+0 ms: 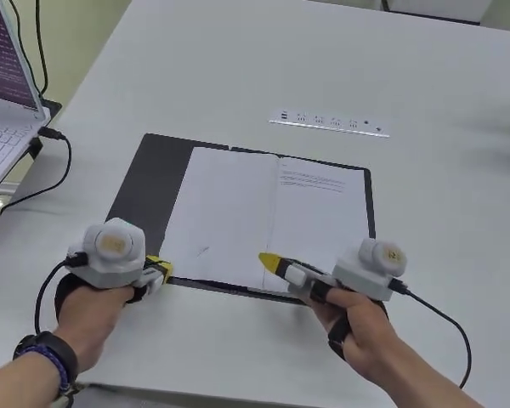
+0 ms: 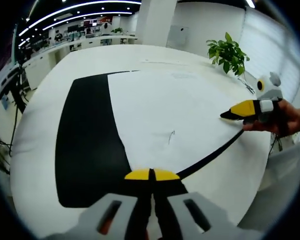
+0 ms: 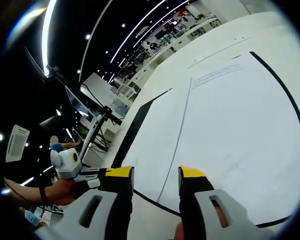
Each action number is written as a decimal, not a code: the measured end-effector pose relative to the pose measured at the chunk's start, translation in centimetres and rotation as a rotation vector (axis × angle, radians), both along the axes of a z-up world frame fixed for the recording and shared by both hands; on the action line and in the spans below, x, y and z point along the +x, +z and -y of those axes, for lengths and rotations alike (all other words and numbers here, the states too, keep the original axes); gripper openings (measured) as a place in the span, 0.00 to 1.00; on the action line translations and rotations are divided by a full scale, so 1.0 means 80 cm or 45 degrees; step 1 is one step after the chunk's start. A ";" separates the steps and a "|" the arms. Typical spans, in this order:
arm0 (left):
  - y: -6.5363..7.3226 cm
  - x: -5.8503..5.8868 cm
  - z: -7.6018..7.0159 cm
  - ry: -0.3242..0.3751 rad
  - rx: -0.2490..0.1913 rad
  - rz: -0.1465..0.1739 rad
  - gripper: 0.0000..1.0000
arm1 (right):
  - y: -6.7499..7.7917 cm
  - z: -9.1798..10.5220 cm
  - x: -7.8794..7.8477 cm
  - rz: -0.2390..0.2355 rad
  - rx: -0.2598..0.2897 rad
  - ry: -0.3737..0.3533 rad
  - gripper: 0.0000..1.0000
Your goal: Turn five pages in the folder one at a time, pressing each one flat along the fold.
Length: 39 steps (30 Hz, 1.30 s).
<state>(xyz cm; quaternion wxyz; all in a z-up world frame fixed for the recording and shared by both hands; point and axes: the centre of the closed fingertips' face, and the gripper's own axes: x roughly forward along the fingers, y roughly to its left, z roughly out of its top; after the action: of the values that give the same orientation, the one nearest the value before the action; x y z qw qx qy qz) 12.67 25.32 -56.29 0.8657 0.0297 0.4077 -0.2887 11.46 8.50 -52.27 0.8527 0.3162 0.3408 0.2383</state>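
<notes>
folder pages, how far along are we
Done: the folder lies open, a sheet lying flat on the left; how many were turned cannot be told. In hand: the right gripper, open, sits at the near end of the fold, holding no page; the left gripper, shut, is by the near left edge. Left: more turns and pressing.

Black folder (image 1: 149, 178), white pages (image 1: 229, 221), white table (image 1: 238, 68); left gripper (image 2: 151, 174) and right gripper (image 3: 156, 172) grey, yellow-tipped.

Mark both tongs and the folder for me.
right tongs (image 3: 156, 172), right gripper view, midway between its open yellow tips.
left tongs (image 2: 151, 174), left gripper view, where its shut yellow tips meet.
folder (image 1: 149, 191), head view, its bare black left cover.
</notes>
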 end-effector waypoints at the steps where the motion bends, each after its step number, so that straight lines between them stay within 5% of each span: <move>1: 0.002 0.001 0.003 0.015 -0.019 -0.005 0.00 | 0.000 0.000 0.000 0.004 -0.001 0.004 0.33; 13: 0.006 -0.003 0.003 -0.057 0.072 0.039 0.00 | 0.006 -0.006 0.022 0.051 -0.009 0.055 0.19; 32: 0.005 -0.004 0.005 -0.069 0.123 0.009 0.00 | -0.001 -0.008 0.072 0.066 -0.011 0.071 0.00; 39: 0.004 -0.003 0.004 -0.051 0.110 -0.002 0.00 | -0.007 -0.006 0.086 0.063 -0.001 0.058 0.00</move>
<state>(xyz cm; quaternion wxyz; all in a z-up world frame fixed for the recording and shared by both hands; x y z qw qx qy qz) 12.43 24.99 -55.99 0.8574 0.0748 0.4199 -0.2882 18.33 8.96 -52.83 0.8553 0.3021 0.3268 0.2654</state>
